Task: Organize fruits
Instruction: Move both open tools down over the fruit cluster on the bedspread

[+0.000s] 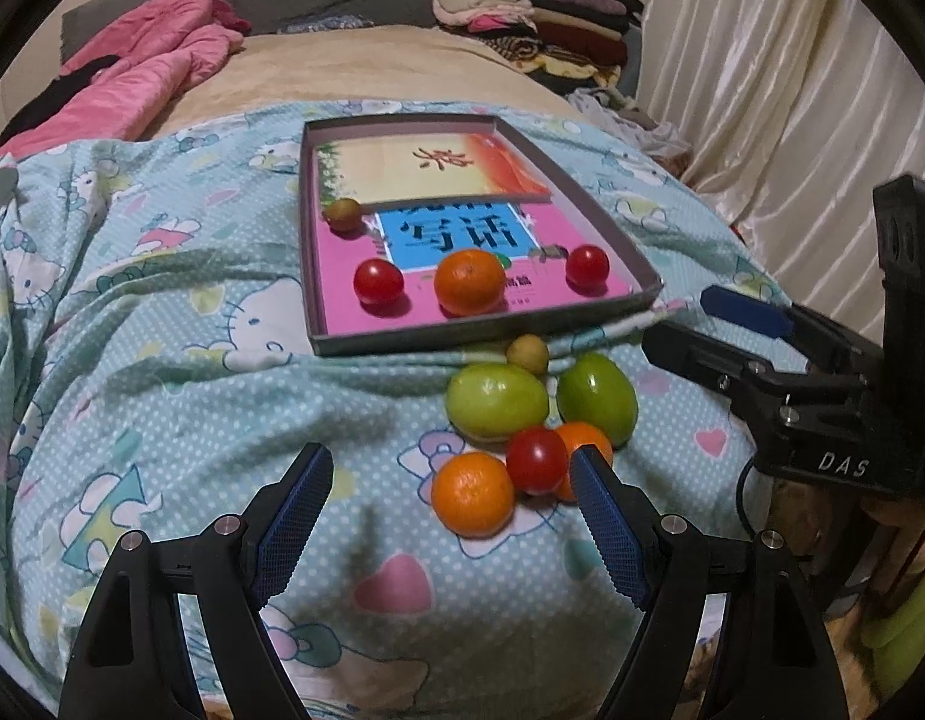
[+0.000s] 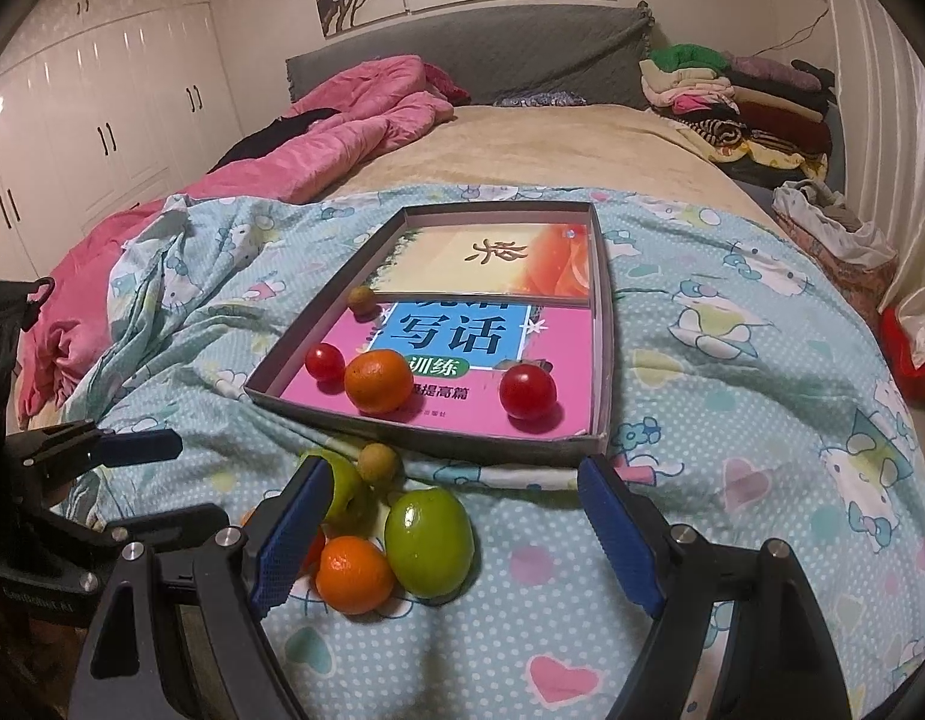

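Bed, patterned sheet [image 1: 162,360]: tray [image 1: 606,222] already holds four fruits, six loose fruits [image 1: 498,399] cluster at its near edge, so left gripper [image 1: 453,501] and right gripper [image 2: 456,534] hover spread wide, empty, for picking.

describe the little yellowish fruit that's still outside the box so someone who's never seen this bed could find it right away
On the pale blue cartoon-print bedsheet lies a shallow grey cardboard box lined with books. Just outside its near wall sits a cluster of loose fruit. The small round yellow-brown fruit is the one nearest that wall, above the two large green oval fruits, and far smaller than any neighbour.
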Demonstrator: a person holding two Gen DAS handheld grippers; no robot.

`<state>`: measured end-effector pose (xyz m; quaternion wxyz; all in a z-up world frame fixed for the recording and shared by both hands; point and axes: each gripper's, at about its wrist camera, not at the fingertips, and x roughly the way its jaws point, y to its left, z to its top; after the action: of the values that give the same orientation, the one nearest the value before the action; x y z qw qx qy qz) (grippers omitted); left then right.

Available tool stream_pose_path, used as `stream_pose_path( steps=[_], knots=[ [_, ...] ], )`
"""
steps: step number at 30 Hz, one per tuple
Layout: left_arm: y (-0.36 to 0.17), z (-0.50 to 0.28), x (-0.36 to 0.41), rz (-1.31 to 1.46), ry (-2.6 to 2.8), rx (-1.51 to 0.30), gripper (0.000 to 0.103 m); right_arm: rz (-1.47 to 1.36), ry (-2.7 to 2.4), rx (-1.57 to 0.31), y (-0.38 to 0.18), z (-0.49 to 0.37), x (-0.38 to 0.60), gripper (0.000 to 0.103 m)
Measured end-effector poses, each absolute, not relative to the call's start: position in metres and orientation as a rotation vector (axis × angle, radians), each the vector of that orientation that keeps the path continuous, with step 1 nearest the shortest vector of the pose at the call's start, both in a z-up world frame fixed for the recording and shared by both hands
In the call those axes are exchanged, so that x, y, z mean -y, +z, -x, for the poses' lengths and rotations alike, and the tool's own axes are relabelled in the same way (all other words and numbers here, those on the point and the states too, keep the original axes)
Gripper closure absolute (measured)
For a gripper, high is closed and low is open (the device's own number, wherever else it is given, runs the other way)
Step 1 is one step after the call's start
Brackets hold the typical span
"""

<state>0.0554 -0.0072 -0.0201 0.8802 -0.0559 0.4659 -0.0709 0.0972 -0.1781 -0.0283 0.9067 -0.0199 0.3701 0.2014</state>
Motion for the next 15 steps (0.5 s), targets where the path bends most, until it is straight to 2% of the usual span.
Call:
stream_pose_path(
  steps=[15],
  knots=[
    [-0.044, -0.058, 0.019, 0.063, -0.153, -1.064, 0.021, 0.080, 0.408, -0.809, -0.039, -0.097, 0.172, 0.020]
  ],
)
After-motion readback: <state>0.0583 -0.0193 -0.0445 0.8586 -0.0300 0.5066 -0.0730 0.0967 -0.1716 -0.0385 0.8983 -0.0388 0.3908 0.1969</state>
